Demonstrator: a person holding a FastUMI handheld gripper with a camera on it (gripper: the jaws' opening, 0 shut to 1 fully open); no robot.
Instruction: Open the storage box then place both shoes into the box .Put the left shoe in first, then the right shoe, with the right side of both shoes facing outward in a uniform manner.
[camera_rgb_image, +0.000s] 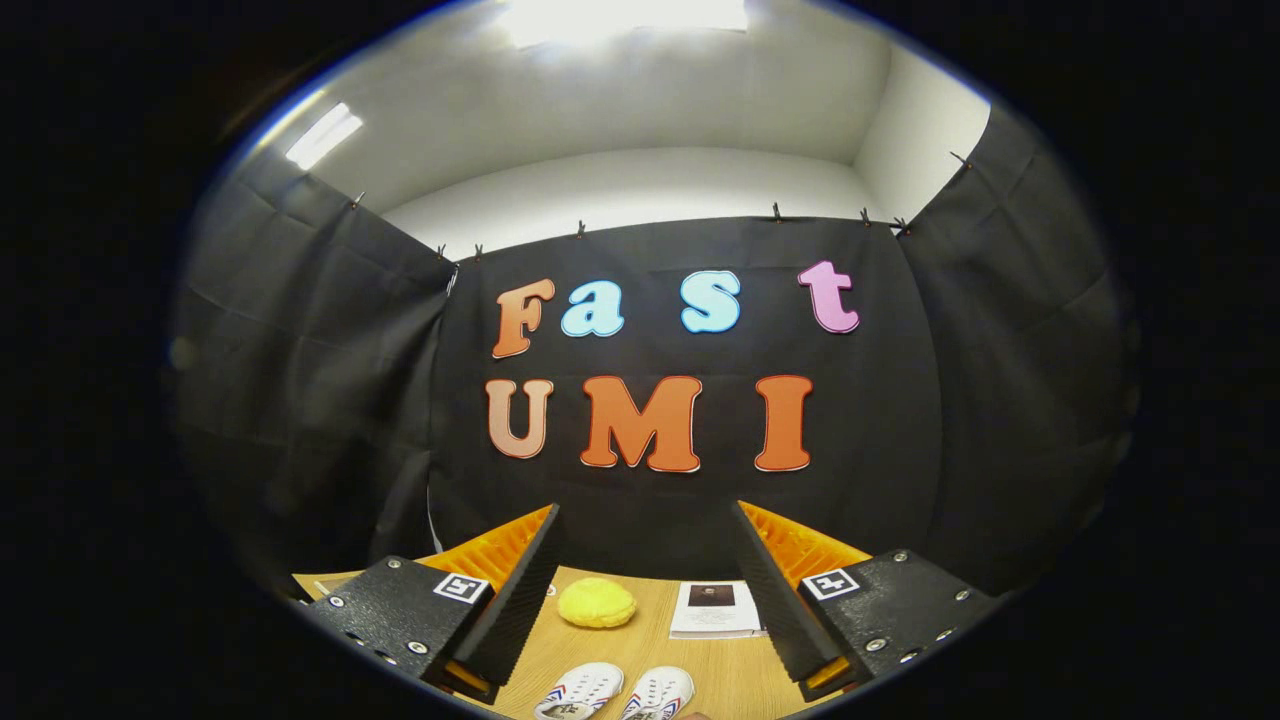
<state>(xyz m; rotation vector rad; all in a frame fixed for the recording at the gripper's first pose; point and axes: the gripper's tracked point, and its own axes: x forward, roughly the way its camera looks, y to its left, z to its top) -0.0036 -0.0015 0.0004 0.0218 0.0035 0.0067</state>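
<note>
Between my fingers, low in the frame, lies open tabletop; my gripper (640, 590) hangs above the table (640, 650) with jaws spread wide and nothing held. Both fingers rise from the lower left and lower right and lean inward, with a broad gap between them.

At the bottom centre, between and below my fingertips, two shoes (615, 692) sit side by side, nearly touching, toes pointing toward the far side of the table. Their near ends are cut off by the lower edge of the frame. Neither finger touches them.

Just ahead of the shoes, a little left of centre, a yellow pad (596, 603) rests flat on the wood, apart from everything else. To its right, close beside my right finger, a white leaflet (716, 608) lies flat, part of it hidden behind that finger.

Bare wood runs between pad, leaflet and shoes. The table's far edge meets the black cloth wall (680, 510) straight ahead, and cloth closes both sides as well.

I cannot make out any box.
</note>
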